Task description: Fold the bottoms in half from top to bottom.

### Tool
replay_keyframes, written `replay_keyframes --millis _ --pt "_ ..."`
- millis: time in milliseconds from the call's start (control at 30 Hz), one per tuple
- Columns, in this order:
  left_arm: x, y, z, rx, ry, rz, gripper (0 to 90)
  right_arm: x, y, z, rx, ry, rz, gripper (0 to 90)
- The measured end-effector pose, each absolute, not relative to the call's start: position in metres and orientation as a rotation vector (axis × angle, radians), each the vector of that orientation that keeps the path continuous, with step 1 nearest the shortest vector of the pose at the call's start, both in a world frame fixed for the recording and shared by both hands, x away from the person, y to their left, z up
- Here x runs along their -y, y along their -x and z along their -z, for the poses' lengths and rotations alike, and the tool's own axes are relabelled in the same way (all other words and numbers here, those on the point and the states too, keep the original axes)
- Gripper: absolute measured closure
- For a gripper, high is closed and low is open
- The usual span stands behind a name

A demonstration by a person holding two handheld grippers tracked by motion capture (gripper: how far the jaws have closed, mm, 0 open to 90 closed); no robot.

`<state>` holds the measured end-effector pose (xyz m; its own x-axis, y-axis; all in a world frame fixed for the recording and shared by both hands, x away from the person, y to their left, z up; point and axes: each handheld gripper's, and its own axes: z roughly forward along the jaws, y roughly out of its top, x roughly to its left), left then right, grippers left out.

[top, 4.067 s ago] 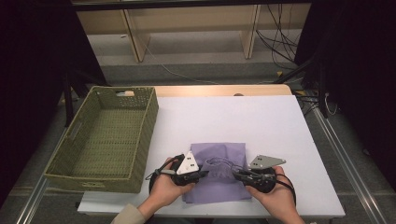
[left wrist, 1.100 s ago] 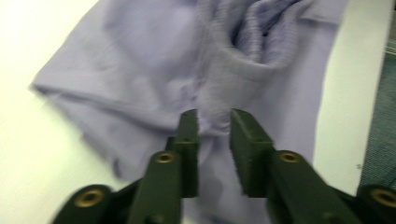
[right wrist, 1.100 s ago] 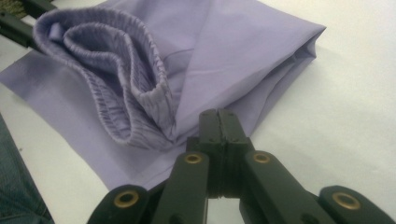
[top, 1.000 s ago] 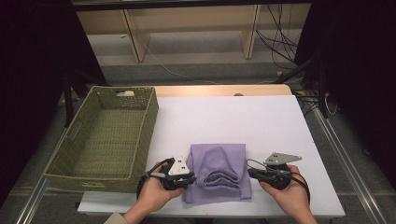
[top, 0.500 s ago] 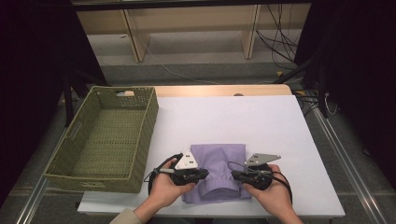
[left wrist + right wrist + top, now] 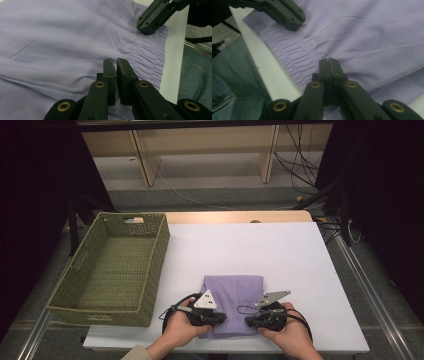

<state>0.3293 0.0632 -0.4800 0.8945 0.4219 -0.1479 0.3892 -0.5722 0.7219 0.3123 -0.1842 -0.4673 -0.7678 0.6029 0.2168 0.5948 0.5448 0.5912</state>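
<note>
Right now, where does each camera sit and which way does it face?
High view: above the near edge, looking forward and down at table, basket, cloth; both hands show.
Left gripper view: on left tongs, facing the cloth.
Right gripper view: on right tongs, likewise.
Shared: each gripper view shows the cloth's gathered band and the other tongs.

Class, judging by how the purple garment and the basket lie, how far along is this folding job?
Done: the purple garment lies folded into a compact rectangle on the white table. In hand: the left gripper and right gripper, jaws together, work at its gathered waistband edge nearest the person. Left, probably: moving it into the green basket, which holds no cloth.
</note>
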Motion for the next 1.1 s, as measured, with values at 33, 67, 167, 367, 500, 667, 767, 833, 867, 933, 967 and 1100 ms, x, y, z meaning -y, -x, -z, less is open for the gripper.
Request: replay_keyframes --millis 33,67,167,367,500,667,767,833,867,933,967,1100 --pt "-0.063 -0.329 0.48 -0.575 -2.244 -0.054 85.4 0.184 -0.312 0.468 -2.755 -1.06 -1.047 90.0" --pt "-0.063 -0.329 0.479 -0.574 -2.247 -0.055 85.5 0.184 -0.312 0.468 -2.759 -1.061 -1.046 90.0" --pt "-0.063 -0.33 0.477 -0.576 -2.242 -0.059 85.2 0.184 -0.313 0.467 -2.758 -1.061 -1.053 90.0" --pt "-0.068 -0.349 0.466 -0.641 -2.173 -0.172 85.2 0.192 -0.331 0.458 -2.517 -1.148 -1.143 90.0" --pt "-0.074 -0.367 0.471 -0.731 -2.18 -0.25 85.4 0.192 -0.346 0.46 -2.435 -1.186 -1.056 90.0" --pt "-0.079 -0.376 0.486 -0.809 -2.209 -0.214 85.3 0.188 -0.352 0.47 -2.467 -1.213 -0.916 90.0" --pt "-0.08 -0.376 0.486 -0.809 -2.21 -0.213 85.3 0.188 -0.352 0.473 -2.501 -1.234 -0.87 90.0" --pt "-0.081 -0.377 0.483 -0.812 -2.197 -0.228 85.2 0.188 -0.353 0.473 -2.509 -1.258 -0.869 90.0" --pt "-0.081 -0.379 0.482 -0.818 -2.18 -0.237 85.2 0.188 -0.355 0.472 -2.503 -1.26 -0.878 90.0" --pt "-0.082 -0.382 0.48 -0.831 -2.16 -0.262 85.2 0.189 -0.36 0.466 -2.46 -1.253 -0.921 90.0" --pt "-0.082 -0.384 0.48 -0.841 -2.144 -0.275 85.0 0.19 -0.363 0.462 -2.434 -1.237 -0.945 90.0" --pt "-0.085 -0.394 0.48 -0.875 -2.104 -0.317 83.7 0.189 -0.381 0.453 -2.317 -1.246 -0.999 90.0"
